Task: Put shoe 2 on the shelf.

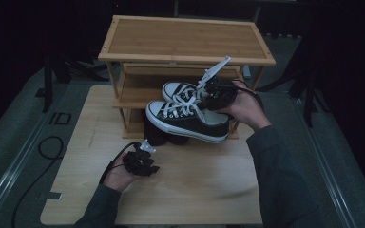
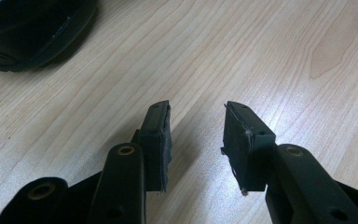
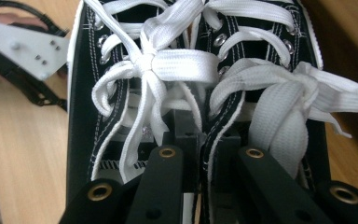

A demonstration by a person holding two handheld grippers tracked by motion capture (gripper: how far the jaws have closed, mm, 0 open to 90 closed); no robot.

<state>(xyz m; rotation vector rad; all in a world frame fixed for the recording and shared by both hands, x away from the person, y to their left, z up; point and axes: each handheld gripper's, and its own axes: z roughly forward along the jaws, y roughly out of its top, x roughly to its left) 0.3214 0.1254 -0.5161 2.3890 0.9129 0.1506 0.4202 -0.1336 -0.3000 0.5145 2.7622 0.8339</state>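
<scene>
Your right gripper (image 3: 200,158) has its jaws pinched on the inner collars of both black canvas sneakers with white laces (image 1: 187,116), held as a pair in the air. Their long axis runs heel-to-toe toward ten o'clock, heels at your hand. The bamboo shoe rack (image 1: 185,40) lies at twelve, just behind them. Your left gripper (image 2: 196,140) rests half-open and empty at seven, over the pale wooden tabletop (image 2: 261,56).

"ID" in black letters on grey floor (image 1: 60,118), left of table (image 1: 90,142).
</scene>
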